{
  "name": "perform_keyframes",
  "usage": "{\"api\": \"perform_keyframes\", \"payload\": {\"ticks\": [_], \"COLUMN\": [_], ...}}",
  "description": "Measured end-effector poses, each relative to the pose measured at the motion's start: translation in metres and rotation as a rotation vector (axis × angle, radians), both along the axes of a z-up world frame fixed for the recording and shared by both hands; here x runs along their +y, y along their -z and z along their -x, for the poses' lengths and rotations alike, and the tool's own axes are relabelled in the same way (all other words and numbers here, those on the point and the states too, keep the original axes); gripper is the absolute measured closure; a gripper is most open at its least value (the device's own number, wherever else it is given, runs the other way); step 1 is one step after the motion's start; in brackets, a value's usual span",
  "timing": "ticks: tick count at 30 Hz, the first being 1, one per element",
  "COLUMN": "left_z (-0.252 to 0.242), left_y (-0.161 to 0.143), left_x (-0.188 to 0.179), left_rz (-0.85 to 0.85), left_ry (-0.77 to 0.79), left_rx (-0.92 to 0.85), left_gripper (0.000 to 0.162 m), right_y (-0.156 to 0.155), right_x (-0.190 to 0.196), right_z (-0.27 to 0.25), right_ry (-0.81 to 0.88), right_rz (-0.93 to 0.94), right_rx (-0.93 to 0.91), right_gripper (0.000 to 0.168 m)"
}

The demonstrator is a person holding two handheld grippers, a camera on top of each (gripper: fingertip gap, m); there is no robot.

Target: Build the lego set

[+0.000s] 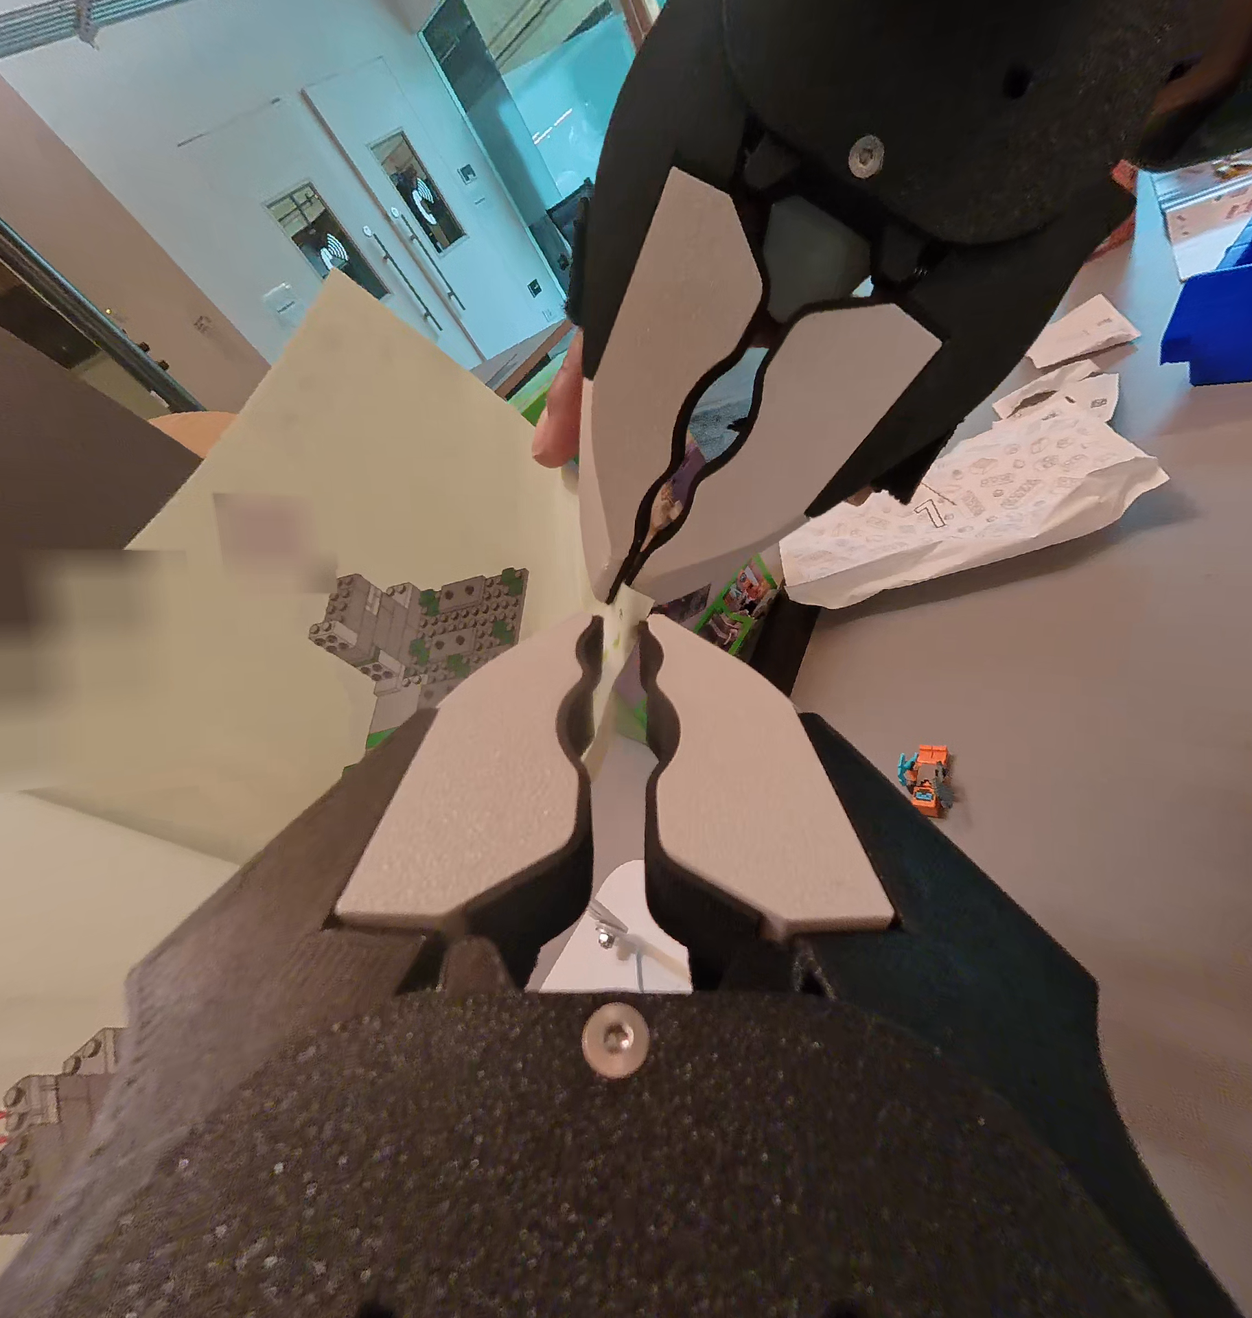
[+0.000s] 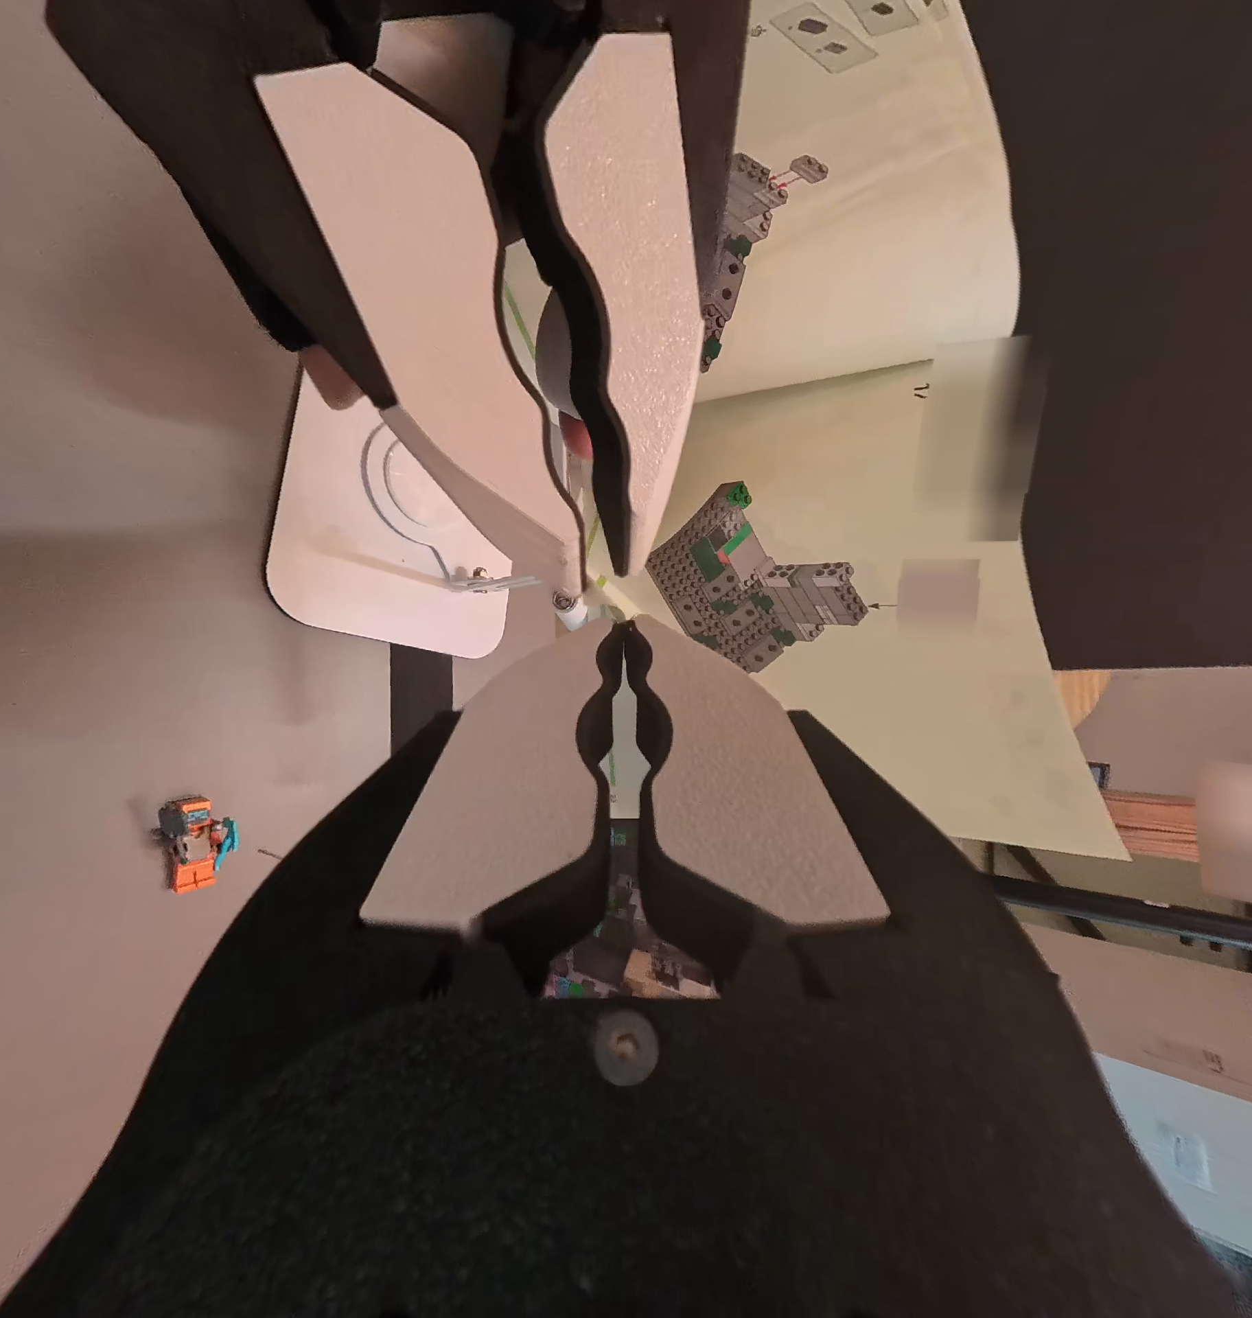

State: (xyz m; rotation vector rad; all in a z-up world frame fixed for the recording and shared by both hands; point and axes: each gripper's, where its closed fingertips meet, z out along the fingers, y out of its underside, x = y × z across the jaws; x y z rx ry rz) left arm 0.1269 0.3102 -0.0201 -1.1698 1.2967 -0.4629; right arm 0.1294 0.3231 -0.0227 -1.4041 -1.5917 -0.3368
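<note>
Left wrist view shows the left claw (image 1: pixel 619 627) pinching a page corner of the booklet (image 1: pixel 395 456) between its tips, jaws drawn nearly together around the thin sheet. The right claw (image 1: pixel 627 581) meets it tip to tip from the far side, jaws pressed almost shut; whether it truly grips the page or only touches it I cannot tell. In the right wrist view, the right claw (image 2: pixel 623 626) has the printed build steps just past its tips and to their right, with the booklet (image 2: pixel 858 499) curling upward.

Judging by this, the step is turning a page — do it slowly, let one claw release before the other pulls, or the paper may tear.

A minifigure (image 1: pixel 926 781) lies on the table (image 1: pixel 1037 927), well to the left claw's right.
</note>
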Motion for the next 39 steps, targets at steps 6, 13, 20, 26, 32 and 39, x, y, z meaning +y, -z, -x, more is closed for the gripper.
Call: {"api": "perform_keyframes", "payload": {"ticks": [6,13,20,26,32,39], "left_z": [0.000,0.006,0.006,0.004,0.005,0.005], "left_y": [0.001,-0.003,0.001,0.001,0.001,0.004], "left_x": [0.000,0.003,0.002,0.003,0.006,0.007], "left_rz": [-0.005,0.042,0.056,0.042,0.044,0.090], "left_ry": [-0.002,0.022,0.033,0.020,-0.019,-0.021], "left_rx": [0.008,-0.018,-0.009,-0.003,0.008,0.024], "left_gripper": [0.153,0.155,0.156,0.162,0.162,0.162], "right_y": [-0.001,0.001,0.005,0.004,0.002,0.000], "right_x": [0.000,-0.001,-0.001,0.000,0.000,0.000], "right_z": [0.003,0.003,0.008,0.009,0.005,-0.007], "right_ry": [-0.011,-0.024,-0.041,-0.037,-0.012,0.015], "right_rz": [-0.023,-0.032,-0.041,-0.040,-0.047,-0.060], "right_rx": [-0.022,-0.032,-0.046,-0.041,-0.030,-0.009], "right_gripper": [0.167,0.166,0.165,0.164,0.155,0.155]}}
